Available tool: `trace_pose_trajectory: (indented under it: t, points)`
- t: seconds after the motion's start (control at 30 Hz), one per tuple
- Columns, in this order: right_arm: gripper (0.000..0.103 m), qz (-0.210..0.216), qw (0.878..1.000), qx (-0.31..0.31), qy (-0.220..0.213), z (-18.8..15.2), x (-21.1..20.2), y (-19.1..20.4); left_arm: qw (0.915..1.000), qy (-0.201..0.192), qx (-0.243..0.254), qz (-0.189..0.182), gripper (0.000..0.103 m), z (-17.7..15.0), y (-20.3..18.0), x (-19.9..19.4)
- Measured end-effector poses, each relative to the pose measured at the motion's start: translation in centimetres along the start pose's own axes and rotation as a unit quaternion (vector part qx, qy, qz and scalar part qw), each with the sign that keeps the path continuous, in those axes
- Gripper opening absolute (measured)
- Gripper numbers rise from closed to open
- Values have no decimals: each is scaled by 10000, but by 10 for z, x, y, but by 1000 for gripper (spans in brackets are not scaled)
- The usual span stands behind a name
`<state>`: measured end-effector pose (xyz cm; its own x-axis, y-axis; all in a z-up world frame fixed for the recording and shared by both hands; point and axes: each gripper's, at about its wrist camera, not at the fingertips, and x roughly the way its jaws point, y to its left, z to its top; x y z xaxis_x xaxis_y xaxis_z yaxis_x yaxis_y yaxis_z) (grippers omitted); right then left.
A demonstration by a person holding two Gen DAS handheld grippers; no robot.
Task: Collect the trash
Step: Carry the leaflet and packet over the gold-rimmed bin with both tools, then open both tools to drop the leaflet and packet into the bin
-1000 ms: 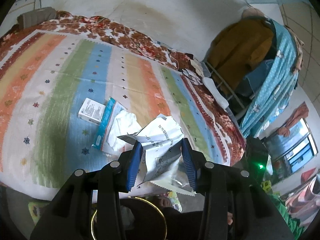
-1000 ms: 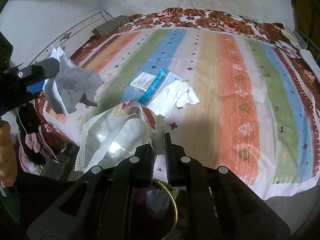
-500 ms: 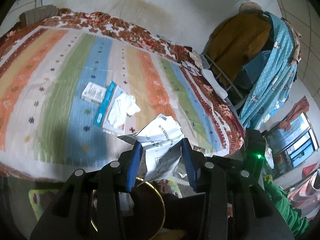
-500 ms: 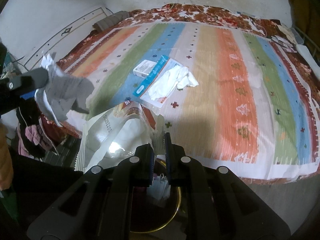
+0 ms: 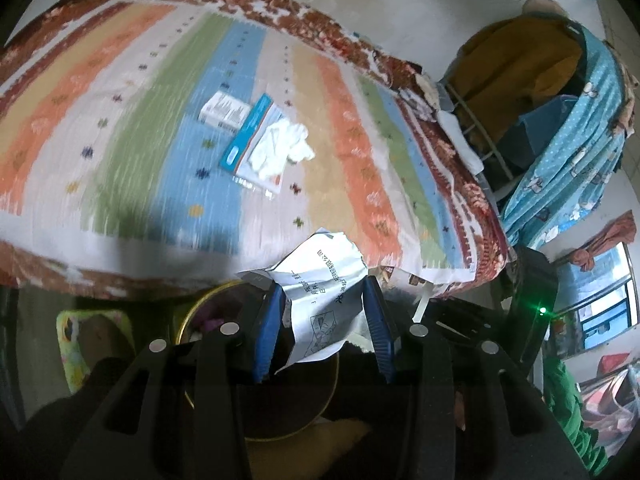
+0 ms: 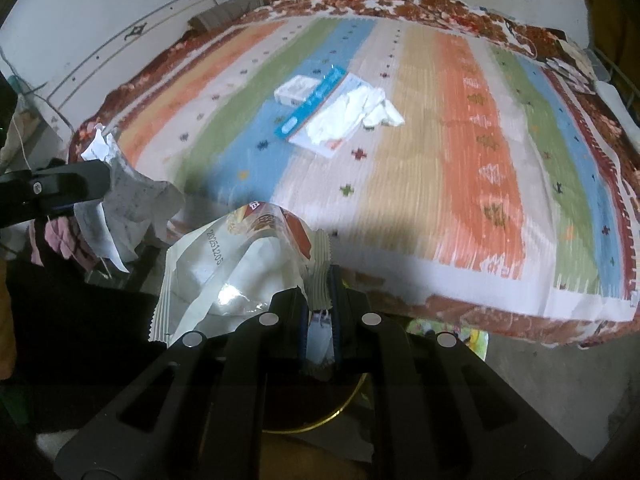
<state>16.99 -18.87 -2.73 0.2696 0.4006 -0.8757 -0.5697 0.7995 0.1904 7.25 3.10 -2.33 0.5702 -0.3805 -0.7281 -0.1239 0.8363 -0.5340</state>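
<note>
Glossy plastic wrapper (image 6: pixel 236 276), crumpled matt paper (image 5: pixel 324 292) (printed), woven cloth bedspread (image 6: pixel 460 168).

Both wrist cams sit off the near bed edge, tilted down, above a gold-rimmed bin (image 5: pixel 188 312). Shared view: striped bedspread (image 5: pixel 168 92) and far litter; right cam also catches the left gripper (image 6: pixel 105 184).

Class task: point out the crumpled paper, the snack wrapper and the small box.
crumpled paper (image 5: pixel 320 280): left wrist view, printed middle of the sheet.
snack wrapper (image 6: pixel 240 264): right wrist view, white front panel.
small box (image 5: pixel 224 110): left wrist view, top face.
</note>
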Motion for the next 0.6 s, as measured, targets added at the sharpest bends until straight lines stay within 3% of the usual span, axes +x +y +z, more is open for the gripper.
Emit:
trace_pose_trajectory:
  t: [0.33, 0.6]
  points:
    - [9, -387, 9960, -215, 779, -29, 40, 14, 9959, 661, -149, 592, 40, -22, 8, 36]
    - [9, -362, 9910, -31, 1287, -35, 68, 9, 9886, 1057, -533, 933, 40, -23, 28, 61]
